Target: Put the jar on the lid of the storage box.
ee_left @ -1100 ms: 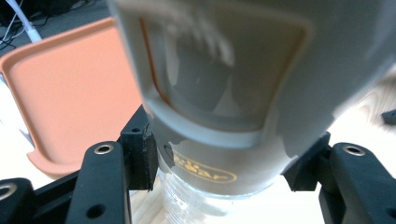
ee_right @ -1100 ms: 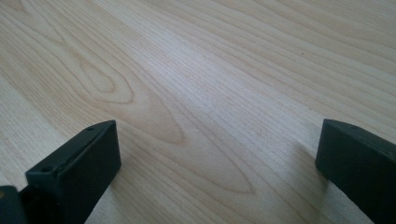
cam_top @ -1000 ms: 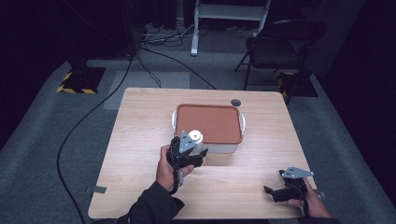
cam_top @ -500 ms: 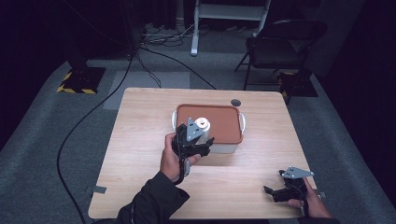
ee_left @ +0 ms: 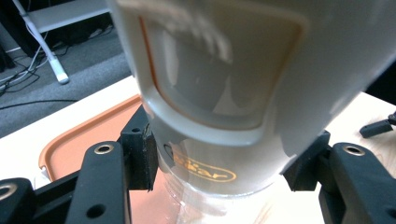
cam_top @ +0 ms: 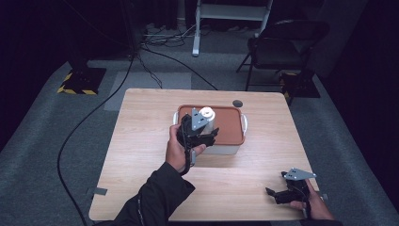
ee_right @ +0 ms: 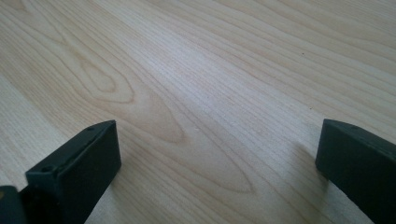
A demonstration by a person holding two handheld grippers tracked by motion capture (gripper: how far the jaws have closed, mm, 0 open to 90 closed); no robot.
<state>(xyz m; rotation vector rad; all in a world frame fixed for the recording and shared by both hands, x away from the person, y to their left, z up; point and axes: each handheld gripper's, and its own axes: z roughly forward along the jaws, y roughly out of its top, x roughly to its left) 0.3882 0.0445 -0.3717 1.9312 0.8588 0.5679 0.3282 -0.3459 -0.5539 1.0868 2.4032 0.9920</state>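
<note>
My left gripper (cam_top: 201, 131) is shut on a white bottle (cam_top: 206, 114) and holds it upright above the near left part of a white box with an orange lid (cam_top: 229, 126). In the left gripper view both pads press the sides of the white bottle (ee_left: 219, 84), whose lower part is clear with an orange logo; the orange lid (ee_left: 79, 140) lies below the left gripper (ee_left: 218, 163). My right gripper (cam_top: 278, 194) rests near the table's front right corner. In its own view the right gripper (ee_right: 219, 158) stands open with bare wood (ee_right: 187, 70) between the jaws.
A small dark round spot (cam_top: 237, 103) sits on the wooden table (cam_top: 141, 155) behind the box. Beyond the table's far edge stand a black folding chair (cam_top: 282, 47) and a white stand (cam_top: 233, 9), with cables (cam_top: 155, 52) across the grey floor.
My left hand has risen with the white bottle and moved away from me, from the box's near edge to over its orange lid. The right gripper has stayed in place.
</note>
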